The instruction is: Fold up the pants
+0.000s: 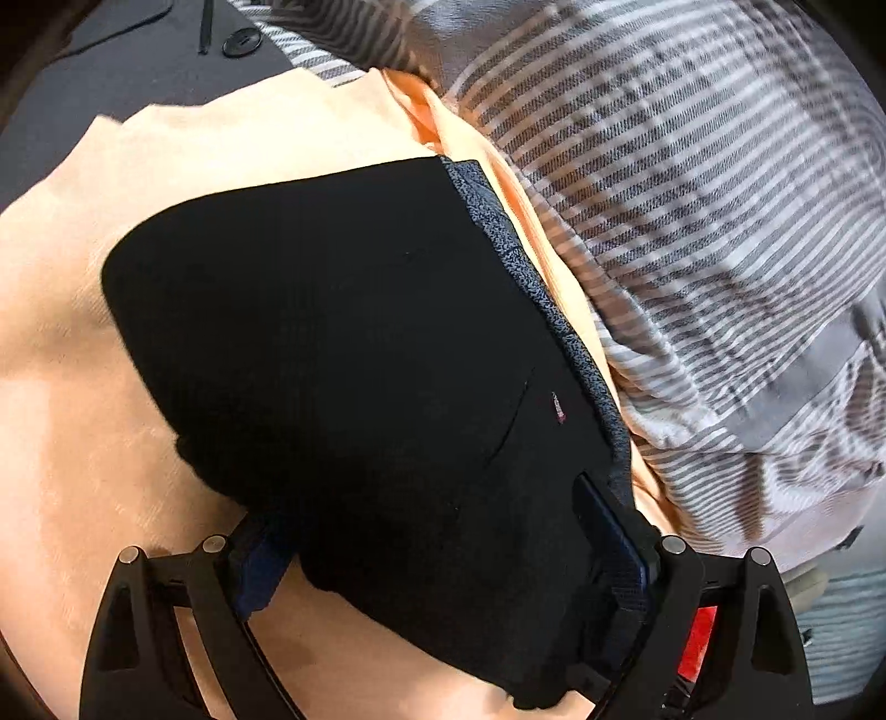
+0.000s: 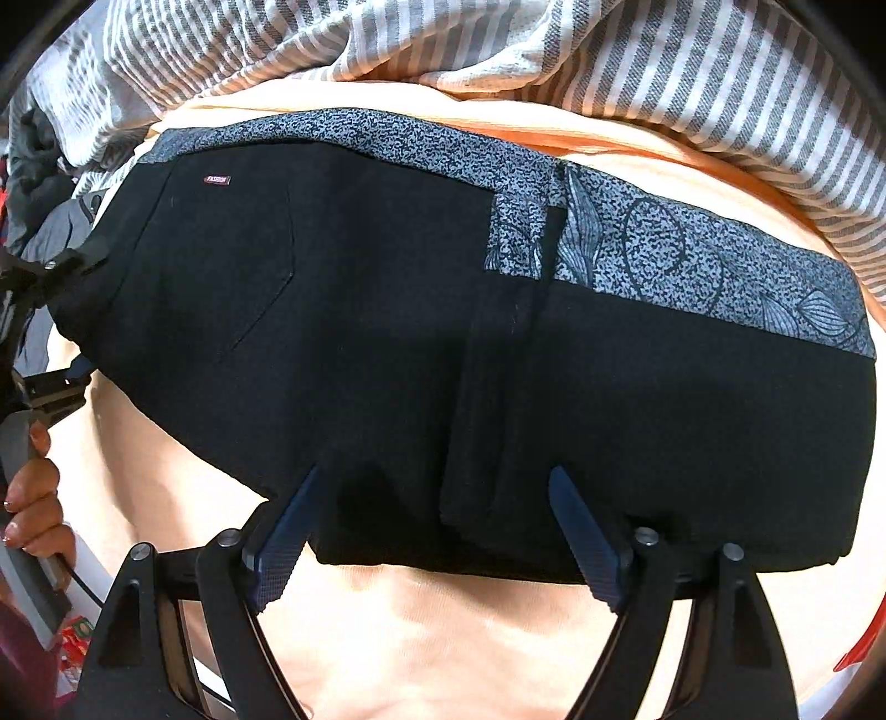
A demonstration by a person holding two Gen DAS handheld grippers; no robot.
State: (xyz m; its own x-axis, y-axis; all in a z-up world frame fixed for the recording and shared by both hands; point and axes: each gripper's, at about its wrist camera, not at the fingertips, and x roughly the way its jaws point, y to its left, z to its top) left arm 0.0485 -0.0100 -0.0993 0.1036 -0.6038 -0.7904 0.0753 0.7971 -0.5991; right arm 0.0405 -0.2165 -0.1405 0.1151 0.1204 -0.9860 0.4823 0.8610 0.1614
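Observation:
Black pants (image 2: 387, 332) with a grey-blue patterned waistband (image 2: 664, 249) lie folded on a peach cloth (image 2: 443, 637). They also show in the left wrist view (image 1: 360, 360). My right gripper (image 2: 437, 531) is open, its blue-padded fingers straddling the near folded edge of the pants. My left gripper (image 1: 443, 548) is open wide with the pants' end lying between its fingers; it appears at the far left of the right wrist view (image 2: 50, 332), at the pants' left end.
A grey-and-white striped fabric (image 1: 692, 194) is bunched along the far side of the peach cloth (image 1: 83, 415). It shows in the right wrist view too (image 2: 498, 50). A dark table surface (image 1: 138, 72) lies beyond. A person's hand (image 2: 33, 498) holds the left gripper.

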